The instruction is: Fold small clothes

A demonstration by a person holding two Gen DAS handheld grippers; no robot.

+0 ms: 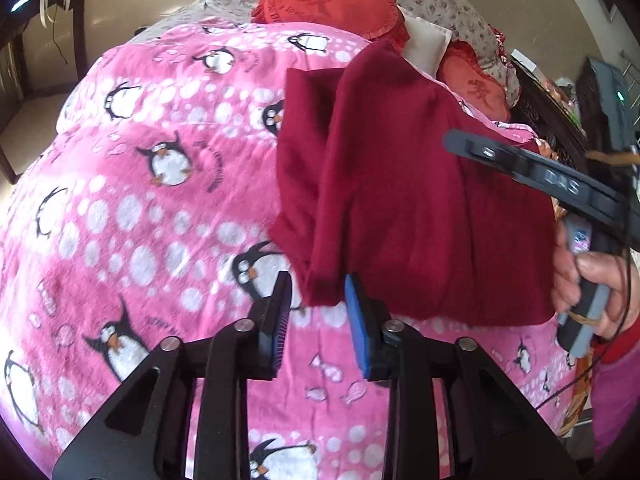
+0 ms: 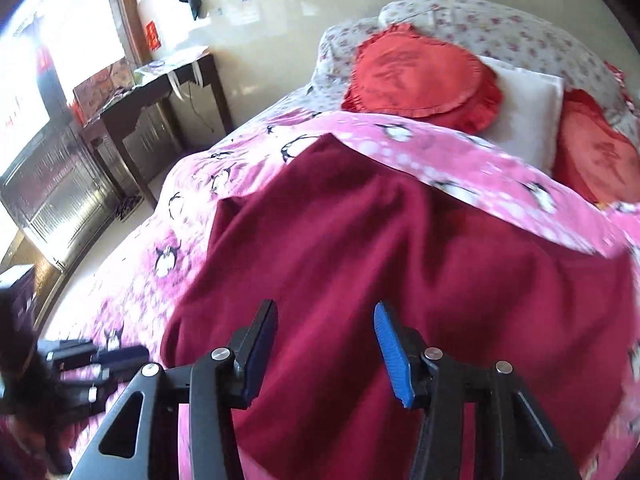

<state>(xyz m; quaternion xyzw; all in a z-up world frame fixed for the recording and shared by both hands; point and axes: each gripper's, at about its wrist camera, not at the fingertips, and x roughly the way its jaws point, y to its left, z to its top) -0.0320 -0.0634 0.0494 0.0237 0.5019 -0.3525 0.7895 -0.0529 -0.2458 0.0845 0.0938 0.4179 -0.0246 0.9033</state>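
Note:
A dark red knitted garment (image 1: 400,180) (image 2: 360,260) lies partly folded on a pink penguin blanket (image 1: 140,200) (image 2: 500,200). A folded flap runs down the garment's left side. In the left wrist view my left gripper (image 1: 318,292) is open, and the flap's lower corner lies between its fingertips without the pads pressing on it. My right gripper (image 2: 326,312) hovers open above the garment's near part with nothing between its fingers. It also shows from the side at the right of the left wrist view, as the right gripper (image 1: 520,168) held by a hand (image 1: 592,280).
Two red frilled cushions (image 2: 424,76) (image 2: 596,156) and a white pillow (image 2: 524,108) lie at the head of the bed on floral bedding (image 2: 500,24). A dark desk (image 2: 160,92) stands by the wall to the left. A dark bedside unit (image 1: 548,120) stands to the right.

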